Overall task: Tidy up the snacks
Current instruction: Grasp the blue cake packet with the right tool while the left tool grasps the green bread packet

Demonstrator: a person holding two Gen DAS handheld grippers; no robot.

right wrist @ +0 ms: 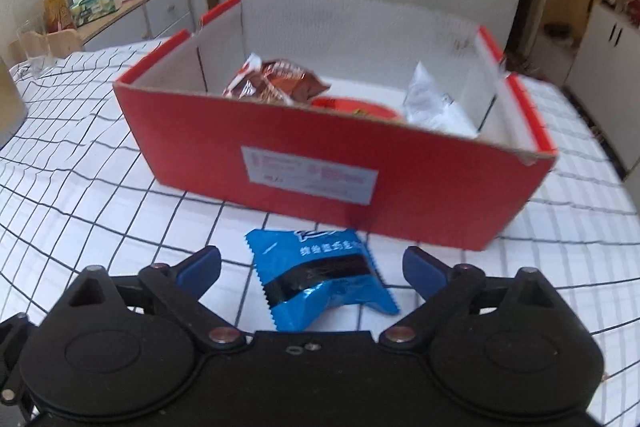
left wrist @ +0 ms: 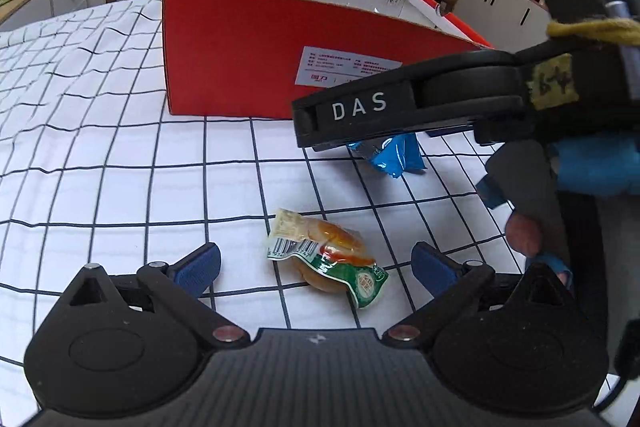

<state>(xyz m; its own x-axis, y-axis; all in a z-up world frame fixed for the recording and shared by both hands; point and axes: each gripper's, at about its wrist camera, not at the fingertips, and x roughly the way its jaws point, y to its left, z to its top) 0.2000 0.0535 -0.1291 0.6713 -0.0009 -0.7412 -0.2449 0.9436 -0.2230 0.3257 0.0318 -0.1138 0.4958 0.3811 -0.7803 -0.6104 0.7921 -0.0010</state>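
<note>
Right gripper (right wrist: pixel 312 269) spread wide, blue packet (right wrist: pixel 320 279) dead ahead between the fingers, long axis slanted across. Left gripper (left wrist: pixel 316 267) likewise apart, straddling green pouch (left wrist: pixel 330 257). Red box (right wrist: pixel 336 163) just beyond.

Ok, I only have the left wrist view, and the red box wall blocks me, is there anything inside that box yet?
Observer: Yes. The right wrist view shows a brown-red snack bag lying inside the red box.
Operator: Anything else in there?
Observer: A white packet leans near the box's right end, with a red round item between the two.
Operator: And the blue packet, is the right gripper on it?
Observer: No. The blue packet lies on the tablecloth between the open fingers of the right gripper, untouched.
</note>
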